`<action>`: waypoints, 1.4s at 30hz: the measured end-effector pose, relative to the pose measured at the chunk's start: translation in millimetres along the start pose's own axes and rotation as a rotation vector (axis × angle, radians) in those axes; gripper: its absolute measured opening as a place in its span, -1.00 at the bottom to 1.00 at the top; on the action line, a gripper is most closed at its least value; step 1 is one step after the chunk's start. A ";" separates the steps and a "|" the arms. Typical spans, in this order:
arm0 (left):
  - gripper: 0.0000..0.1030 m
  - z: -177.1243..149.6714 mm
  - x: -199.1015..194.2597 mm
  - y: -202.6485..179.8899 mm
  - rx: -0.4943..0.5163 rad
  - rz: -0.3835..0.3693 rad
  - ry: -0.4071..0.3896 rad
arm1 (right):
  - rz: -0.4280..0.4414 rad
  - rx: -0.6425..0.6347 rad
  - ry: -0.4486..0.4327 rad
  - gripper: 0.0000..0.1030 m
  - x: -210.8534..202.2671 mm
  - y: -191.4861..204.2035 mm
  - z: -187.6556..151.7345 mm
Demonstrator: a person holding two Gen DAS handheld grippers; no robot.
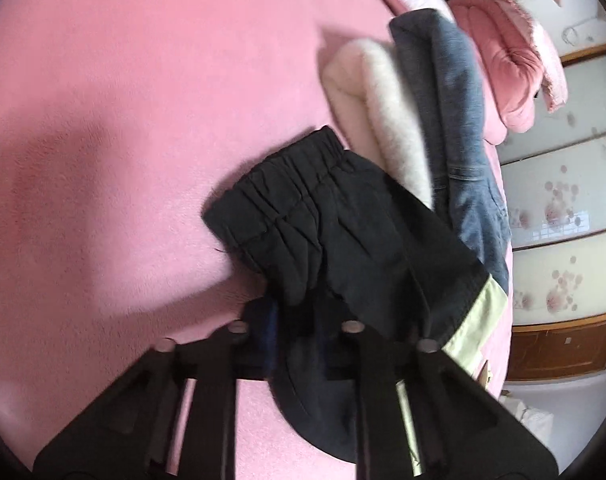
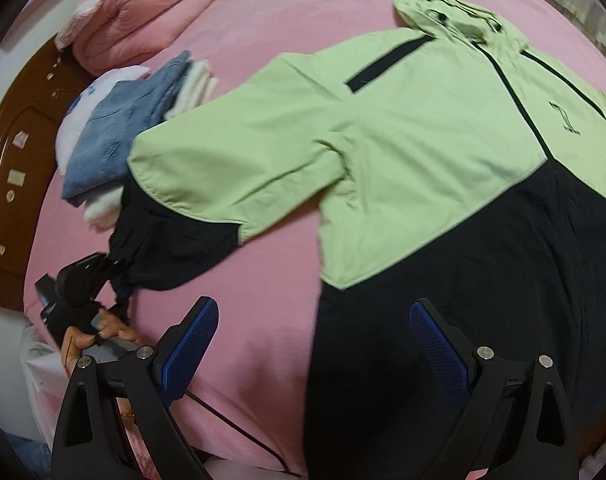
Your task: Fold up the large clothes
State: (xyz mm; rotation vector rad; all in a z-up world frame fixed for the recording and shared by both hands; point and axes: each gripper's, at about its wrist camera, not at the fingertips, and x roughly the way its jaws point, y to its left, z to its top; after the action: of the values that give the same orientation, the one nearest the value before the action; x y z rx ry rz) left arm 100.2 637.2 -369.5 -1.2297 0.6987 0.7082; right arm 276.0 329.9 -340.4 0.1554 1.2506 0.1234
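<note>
Far left in the right wrist view: left gripper (image 2: pixel 117 276) clamped on the black cuff (image 2: pixel 121 254) of the jacket's sleeve (image 2: pixel 223 164), jaws together on the fabric, a hand (image 2: pixel 99 334) behind it. In its own view, same story: left gripper (image 1: pixel 299 316) pinching the elastic-gathered cuff (image 1: pixel 279 200), black cloth bunched between the jaws.

Just behind the sleeve: folded stack of jeans and white knit (image 2: pixel 115 136), touching or nearly touching the sleeve; pink quilt (image 2: pixel 135 12) beyond, by the wooden headboard (image 2: pixel 11 160).

Centre to right: green-and-black jacket (image 2: pixel 443 128) flat on the pink bed (image 2: pixel 263 20), front up, hood (image 2: pixel 455 12) at the far end, sleeve stretched out toward the left.

Right gripper (image 2: pixel 313 334) with jaws wide apart, holding nothing, over the bed just beside the jacket's black lower panel, right jaw over the fabric.

Likely step: sleeve across the chest. Best done by lifting the cuff only slightly, carrying it rightward over the body, keeping the sleeve flat and clear of the folded stack, right jaws pinning the side seam or hem against dragging.
</note>
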 end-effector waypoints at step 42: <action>0.32 -471.1 63.2 -302.4 1.156 0.129 0.434 | 0.174 0.374 -0.110 0.85 -36.3 -495.7 104.8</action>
State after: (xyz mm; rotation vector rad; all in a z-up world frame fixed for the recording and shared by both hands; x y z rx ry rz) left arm 336.2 126.8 -335.3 -0.2468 1.3011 0.0408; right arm 368.3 -169.0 -365.9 0.5878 1.1397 0.0289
